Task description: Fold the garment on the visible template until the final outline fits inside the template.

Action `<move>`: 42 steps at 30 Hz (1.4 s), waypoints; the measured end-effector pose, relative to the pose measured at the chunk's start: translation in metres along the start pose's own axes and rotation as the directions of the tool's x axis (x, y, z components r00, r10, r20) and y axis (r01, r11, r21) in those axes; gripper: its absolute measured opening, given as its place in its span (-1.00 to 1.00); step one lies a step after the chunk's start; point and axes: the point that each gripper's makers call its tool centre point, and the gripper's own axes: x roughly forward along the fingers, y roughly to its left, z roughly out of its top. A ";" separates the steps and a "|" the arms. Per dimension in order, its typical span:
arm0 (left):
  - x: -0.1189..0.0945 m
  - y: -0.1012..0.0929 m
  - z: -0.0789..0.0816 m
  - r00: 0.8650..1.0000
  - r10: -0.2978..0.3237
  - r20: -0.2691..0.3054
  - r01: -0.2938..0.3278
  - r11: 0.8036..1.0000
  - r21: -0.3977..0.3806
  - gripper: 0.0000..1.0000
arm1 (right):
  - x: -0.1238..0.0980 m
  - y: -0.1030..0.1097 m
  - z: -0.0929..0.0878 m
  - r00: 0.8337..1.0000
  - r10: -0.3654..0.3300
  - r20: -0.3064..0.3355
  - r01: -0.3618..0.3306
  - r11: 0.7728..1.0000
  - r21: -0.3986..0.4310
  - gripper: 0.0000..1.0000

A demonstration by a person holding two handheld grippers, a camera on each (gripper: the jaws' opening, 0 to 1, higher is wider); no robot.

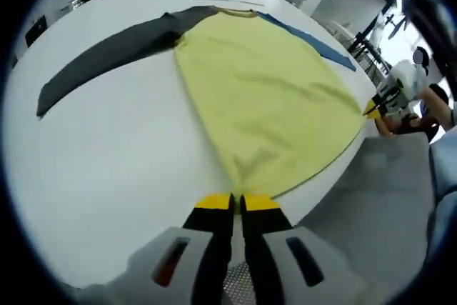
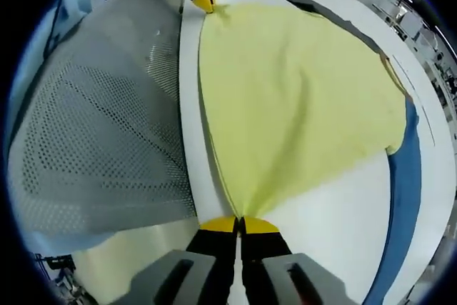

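I am pinching the shirt's [image 1: 264, 98] hem corners in my left tongs [image 1: 237, 201] and right tongs [image 2: 239, 225], both clamped shut, stretching it flat on the bench [image 1: 107, 162] for folding.

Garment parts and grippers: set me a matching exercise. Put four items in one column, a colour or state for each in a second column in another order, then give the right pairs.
Column one:
1. garment body
2. sleeve lying out across the white table
3. sleeve along the far side of the body
4. left gripper

Column two:
A. blue
B. shut on a corner of the hem
C. dark grey
D. pale yellow

Pairs: 1-D, 2-C, 3-A, 4-B.

The right gripper is likewise shut on the hem's other corner.
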 end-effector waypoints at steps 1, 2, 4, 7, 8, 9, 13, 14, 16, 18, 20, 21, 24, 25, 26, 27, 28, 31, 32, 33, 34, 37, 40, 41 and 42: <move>0.001 0.000 -0.001 1.000 0.001 -0.001 -0.001 1.000 -0.001 -0.98 | 0.000 0.000 0.000 1.000 0.003 0.002 -0.003 1.000 0.004 -1.00; 0.001 0.000 -0.001 1.000 0.002 -0.003 -0.002 1.000 -0.003 -0.98 | 0.001 0.000 0.000 1.000 0.005 0.003 -0.005 1.000 0.007 -1.00; 0.002 0.000 -0.003 1.000 0.002 -0.009 -0.002 1.000 -0.011 -0.98 | 0.001 0.000 -0.001 1.000 0.007 0.002 -0.007 1.000 0.008 -1.00; 0.002 -0.001 -0.003 1.000 0.004 -0.009 -0.004 1.000 -0.002 -0.97 | 0.002 0.001 -0.001 1.000 0.007 0.000 -0.007 1.000 0.004 -1.00; 0.002 -0.001 -0.003 1.000 0.005 -0.010 -0.005 1.000 0.000 -0.97 | 0.003 0.001 -0.001 1.000 0.008 0.001 -0.008 1.000 0.003 -1.00; 0.003 0.000 -0.004 1.000 0.004 -0.008 -0.004 1.000 0.005 -0.97 | 0.003 0.001 -0.001 1.000 0.009 0.002 -0.009 1.000 0.004 -1.00; 0.003 0.000 -0.004 1.000 0.003 0.001 -0.003 1.000 -0.003 -0.97 | 0.003 0.001 -0.001 1.000 0.010 0.006 -0.010 1.000 0.009 -1.00; 0.003 0.000 -0.004 1.000 0.003 0.003 -0.003 1.000 -0.004 -0.97 | 0.003 0.002 -0.001 1.000 0.010 0.009 -0.010 1.000 0.012 -1.00; 0.003 0.000 -0.004 1.000 0.004 0.003 -0.004 1.000 0.001 -0.97 | 0.003 0.002 -0.001 1.000 0.011 0.013 -0.011 1.000 0.017 -1.00; 0.003 0.000 -0.004 1.000 0.003 0.005 -0.003 1.000 0.005 -0.97 | 0.003 0.002 -0.001 1.000 0.010 0.015 -0.011 1.000 0.021 -1.00; 0.003 0.000 -0.004 1.000 0.001 0.006 -0.001 1.000 0.004 -0.97 | 0.003 0.002 -0.001 1.000 0.011 0.018 -0.012 1.000 0.027 -1.00; 0.002 -0.001 -0.004 1.000 0.001 0.007 -0.001 1.000 0.005 -0.96 | 0.003 0.002 -0.001 1.000 0.012 0.020 -0.013 0.999 0.032 -1.00; 0.002 -0.001 -0.004 1.000 -0.006 0.013 0.006 1.000 0.003 -0.94 | 0.003 0.002 -0.001 0.999 0.015 0.030 -0.016 0.999 0.037 -1.00; 0.002 -0.001 -0.004 1.000 -0.010 0.015 0.010 1.000 0.001 -0.93 | 0.003 0.002 -0.001 0.999 0.016 0.039 -0.018 0.999 0.038 -1.00; 0.001 -0.002 -0.004 1.000 -0.014 0.020 0.014 1.000 0.002 -0.89 | 0.002 0.004 -0.001 0.999 0.021 0.046 -0.023 0.999 0.037 -1.00; 0.000 -0.002 -0.004 1.000 -0.017 0.025 0.017 1.000 0.005 -0.85 | 0.002 0.003 0.000 0.998 0.014 0.063 -0.017 0.999 0.043 -0.95; -0.001 -0.003 -0.004 0.999 -0.019 0.028 0.019 1.000 0.011 -0.81 | 0.002 0.000 0.002 0.997 -0.007 0.082 0.003 0.999 0.055 -0.87; -0.005 -0.002 -0.005 0.999 -0.010 0.034 0.009 1.000 0.029 -0.68 | -0.002 0.000 -0.001 0.996 -0.007 0.091 0.002 0.998 0.060 -0.64; -0.006 -0.002 -0.004 0.999 -0.012 0.040 0.010 0.999 0.032 -0.64 | -0.003 -0.002 0.000 0.994 -0.018 0.112 0.010 0.997 0.071 -0.55; -0.007 -0.001 -0.003 0.998 -0.009 0.055 0.007 1.000 0.029 -0.60 | -0.004 -0.003 0.001 0.992 -0.020 0.123 0.011 0.997 0.074 -0.38; -0.009 0.000 0.001 0.997 -0.005 0.078 0.002 0.999 0.045 -0.56 | -0.005 -0.005 0.001 0.990 -0.030 0.136 0.019 0.996 0.082 -0.26; -0.011 -0.003 0.008 0.992 -0.028 0.123 0.020 0.997 0.071 -0.30 | -0.008 -0.011 0.001 0.985 -0.048 0.168 0.030 0.994 0.106 -0.11; -0.013 -0.004 0.014 0.986 -0.040 0.162 0.023 0.994 0.102 0.00 | -0.012 -0.019 0.002 0.975 -0.080 0.205 0.051 0.988 0.143 0.02; -0.014 -0.005 0.017 0.983 -0.051 0.176 0.032 0.994 0.108 0.09 | -0.014 -0.022 0.004 0.968 -0.096 0.231 0.056 0.984 0.172 0.07; -0.015 -0.006 0.019 0.981 -0.056 0.186 0.037 0.994 0.107 0.14 | -0.015 -0.024 0.005 0.964 -0.108 0.243 0.062 0.980 0.189 0.13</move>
